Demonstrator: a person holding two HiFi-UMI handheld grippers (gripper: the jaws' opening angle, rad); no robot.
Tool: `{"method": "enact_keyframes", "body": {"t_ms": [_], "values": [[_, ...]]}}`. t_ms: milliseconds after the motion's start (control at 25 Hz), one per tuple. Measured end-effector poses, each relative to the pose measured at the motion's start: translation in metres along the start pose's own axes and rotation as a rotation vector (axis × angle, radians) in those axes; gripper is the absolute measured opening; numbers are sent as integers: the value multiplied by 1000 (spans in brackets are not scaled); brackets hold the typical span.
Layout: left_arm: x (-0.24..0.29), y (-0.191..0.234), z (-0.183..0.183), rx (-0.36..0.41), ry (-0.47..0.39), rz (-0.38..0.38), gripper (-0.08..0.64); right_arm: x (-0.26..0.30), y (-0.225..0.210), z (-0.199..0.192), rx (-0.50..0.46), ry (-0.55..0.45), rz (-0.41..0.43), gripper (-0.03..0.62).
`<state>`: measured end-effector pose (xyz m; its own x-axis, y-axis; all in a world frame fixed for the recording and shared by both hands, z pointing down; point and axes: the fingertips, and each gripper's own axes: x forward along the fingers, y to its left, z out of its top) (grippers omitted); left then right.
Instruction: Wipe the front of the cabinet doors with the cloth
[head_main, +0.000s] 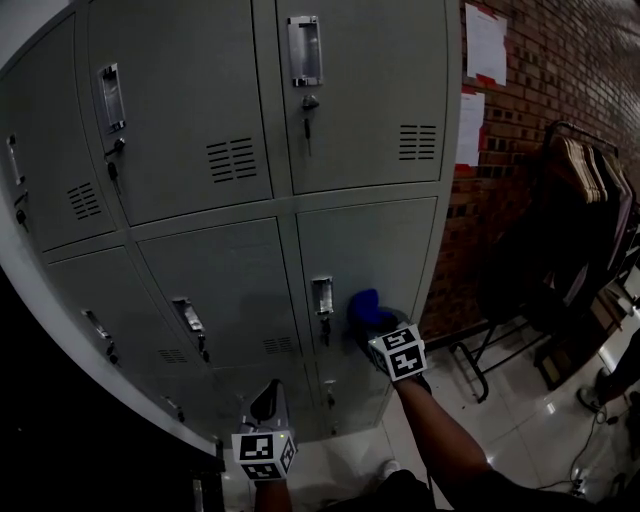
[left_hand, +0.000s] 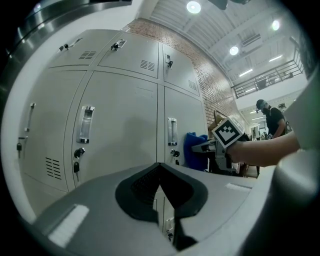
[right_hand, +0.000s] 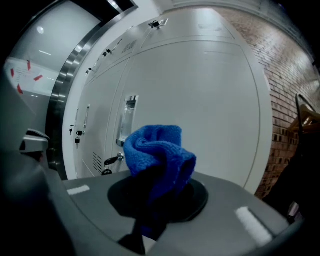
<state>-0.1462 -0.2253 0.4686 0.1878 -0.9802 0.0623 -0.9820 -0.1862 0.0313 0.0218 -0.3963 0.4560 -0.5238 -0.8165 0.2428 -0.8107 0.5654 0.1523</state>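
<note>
Grey metal locker doors (head_main: 360, 100) fill the head view. My right gripper (head_main: 368, 322) is shut on a bunched blue cloth (head_main: 364, 303), which it holds against the lower right door (head_main: 375, 250), just right of that door's handle (head_main: 322, 296). In the right gripper view the cloth (right_hand: 159, 149) bulges out of the gripper (right_hand: 155, 175), close to the door face (right_hand: 210, 100). My left gripper (head_main: 266, 400) hangs lower and to the left, shut and empty, a little off the doors. The left gripper view shows its own jaws (left_hand: 159, 172) pressed together and the cloth (left_hand: 195, 149) beyond.
A brick wall (head_main: 560, 70) with pinned papers (head_main: 486, 42) stands right of the lockers. A clothes rack (head_main: 585, 165) with dark garments stands on the glossy tiled floor (head_main: 520, 400). Keys hang in several door locks (head_main: 307, 115). A person (left_hand: 272, 119) stands far off.
</note>
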Motion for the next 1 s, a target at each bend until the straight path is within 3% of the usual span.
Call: {"method": "enact_keyframes", "body": {"t_ms": [600,1000], "values": [[6,-11,-3,-2,5,-36,14,-41,-120,-39,136,33,-249,60],[12,-18,-5,3,10,-55,14,-52,-108,-48,124,17,-270,60]]}}
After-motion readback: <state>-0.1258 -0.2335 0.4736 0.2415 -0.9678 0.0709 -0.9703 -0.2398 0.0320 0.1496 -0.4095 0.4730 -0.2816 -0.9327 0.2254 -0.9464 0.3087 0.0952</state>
